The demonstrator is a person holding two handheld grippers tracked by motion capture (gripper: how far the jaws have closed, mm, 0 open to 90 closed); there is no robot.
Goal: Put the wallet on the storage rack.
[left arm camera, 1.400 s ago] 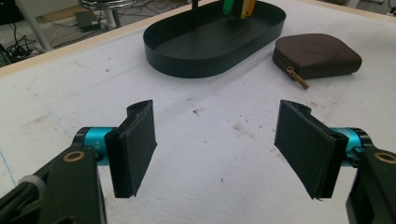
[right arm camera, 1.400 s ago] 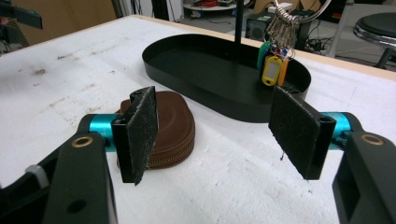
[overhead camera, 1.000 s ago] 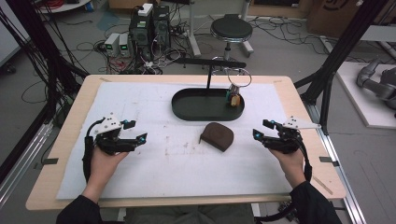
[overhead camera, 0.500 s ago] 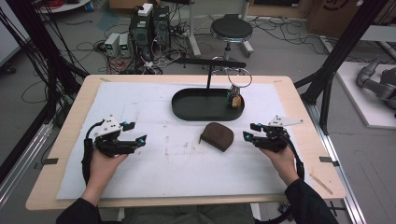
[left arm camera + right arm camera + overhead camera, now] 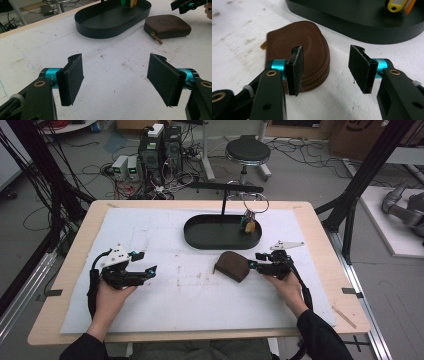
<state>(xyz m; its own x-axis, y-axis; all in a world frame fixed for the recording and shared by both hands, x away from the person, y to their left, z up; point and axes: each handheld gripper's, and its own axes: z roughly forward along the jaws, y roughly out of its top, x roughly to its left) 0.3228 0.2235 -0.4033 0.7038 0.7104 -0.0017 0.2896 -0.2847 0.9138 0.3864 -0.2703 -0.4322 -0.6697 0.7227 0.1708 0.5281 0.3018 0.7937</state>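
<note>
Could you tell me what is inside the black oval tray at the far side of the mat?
The black oval tray holds a thin upright post and, at its right end, small yellow, green and orange key tags hanging from a ring. Its near wall hides part of the floor.

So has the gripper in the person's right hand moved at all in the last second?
Yes. The right gripper slid left across the white mat, from near its right edge up to the brown pouch. Its jaws have just been closing, still open.

pouches: 1 brown pouch [image 5: 232, 265], just in front of the tray
trays: 1 black oval tray [image 5: 200, 234]
grippers: 2
stools: 1 stool [image 5: 247, 151], behind the tray
</note>
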